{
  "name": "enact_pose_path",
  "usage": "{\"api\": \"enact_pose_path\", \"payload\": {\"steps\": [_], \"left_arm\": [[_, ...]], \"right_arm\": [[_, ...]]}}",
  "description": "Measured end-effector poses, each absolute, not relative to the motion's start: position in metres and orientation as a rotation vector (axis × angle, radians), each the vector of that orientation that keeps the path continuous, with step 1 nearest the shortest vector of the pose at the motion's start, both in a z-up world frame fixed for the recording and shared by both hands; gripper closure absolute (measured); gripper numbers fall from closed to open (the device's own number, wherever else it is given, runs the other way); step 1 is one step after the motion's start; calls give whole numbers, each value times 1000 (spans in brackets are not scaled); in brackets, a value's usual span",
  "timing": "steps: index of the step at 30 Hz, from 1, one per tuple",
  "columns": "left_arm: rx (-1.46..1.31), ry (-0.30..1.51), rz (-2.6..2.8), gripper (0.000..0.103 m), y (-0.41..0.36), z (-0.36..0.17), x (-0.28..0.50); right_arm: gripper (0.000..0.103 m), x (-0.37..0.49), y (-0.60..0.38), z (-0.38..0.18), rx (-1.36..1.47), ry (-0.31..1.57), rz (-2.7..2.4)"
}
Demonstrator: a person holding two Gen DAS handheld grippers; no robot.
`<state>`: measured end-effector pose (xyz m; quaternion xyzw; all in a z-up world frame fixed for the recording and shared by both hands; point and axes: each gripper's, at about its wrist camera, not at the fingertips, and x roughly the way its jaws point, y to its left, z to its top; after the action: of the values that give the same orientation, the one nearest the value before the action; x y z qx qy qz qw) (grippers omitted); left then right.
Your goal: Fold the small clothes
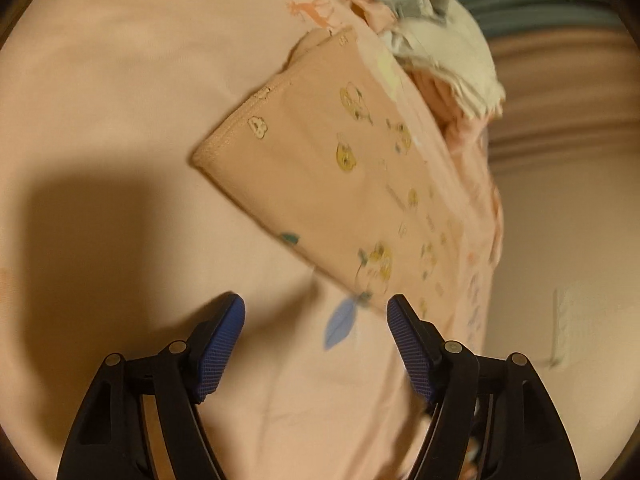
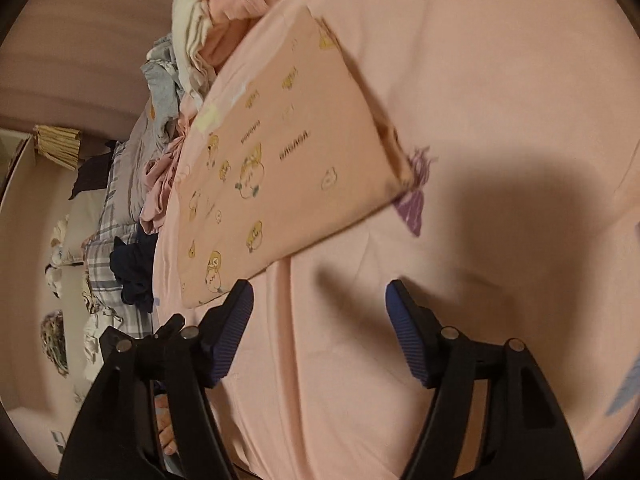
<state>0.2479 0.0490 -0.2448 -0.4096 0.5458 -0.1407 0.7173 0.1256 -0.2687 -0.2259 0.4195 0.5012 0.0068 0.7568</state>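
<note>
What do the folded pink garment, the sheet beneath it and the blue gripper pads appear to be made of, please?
Folded pink garment: likely soft cotton knit, matte, with a stitched hem and printed duck motifs.
Pink sheet: thin woven or knit fabric, matte, lying in soft wrinkles.
Blue pads: probably ribbed rubber or textured plastic, on black, seemingly plastic fingers.

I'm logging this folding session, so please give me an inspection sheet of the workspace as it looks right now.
Surface: peach printed bedsheet, lightly wrinkled.
Job's things: folded peach garment with yellow cartoon print lying flat on the sheet, touched by neither gripper.
Clutter: heap of unfolded cream, grey and pink clothes beyond the folded garment; grey plaid fabric and dark navy cloth at the sheet's edge.
Grippers: left gripper open, empty; right gripper open, empty.
Cables: nothing seen.
Surroundings: floor with scattered items, blurred.
</note>
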Motion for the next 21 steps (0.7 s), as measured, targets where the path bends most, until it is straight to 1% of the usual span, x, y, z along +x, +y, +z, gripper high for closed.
{"api": "enact_pose_path", "payload": {"steps": [2,7,12,14,15,16,17,18,19,20,21], "left_arm": [[-967,1177,-305,31,47,-247,256],[-1125,1182,-358,30,41,-264,291],[-1099,1137,-350,30,34,-263,318],[-1042,1131,-332,32,26,-260,326],[-1007,1131,-320,38,23,-259,328],[-966,1134,-297,52,20,-258,330],[-904,1143,-249,60,16,-257,333],[-855,1148,-214,74,13,-257,334],[-813,1144,-184,81,10,-257,336],[-787,1139,-174,82,9,-258,334],[-755,1130,-158,84,6,-257,333]], "right_arm": [[33,131,-266,-231,935,1076,-1],[33,154,-271,-235,1026,1014,6],[36,180,-282,-242,1100,963,14],[42,191,-283,-243,1101,956,16],[45,197,-283,-244,1097,954,12],[50,202,-283,-245,1090,954,8],[57,207,-282,-246,1079,953,3],[62,211,-283,-247,1075,950,-5],[75,215,-283,-249,1071,948,-16],[91,218,-284,-252,1064,948,-30],[93,221,-284,-256,1048,951,-52]]}}
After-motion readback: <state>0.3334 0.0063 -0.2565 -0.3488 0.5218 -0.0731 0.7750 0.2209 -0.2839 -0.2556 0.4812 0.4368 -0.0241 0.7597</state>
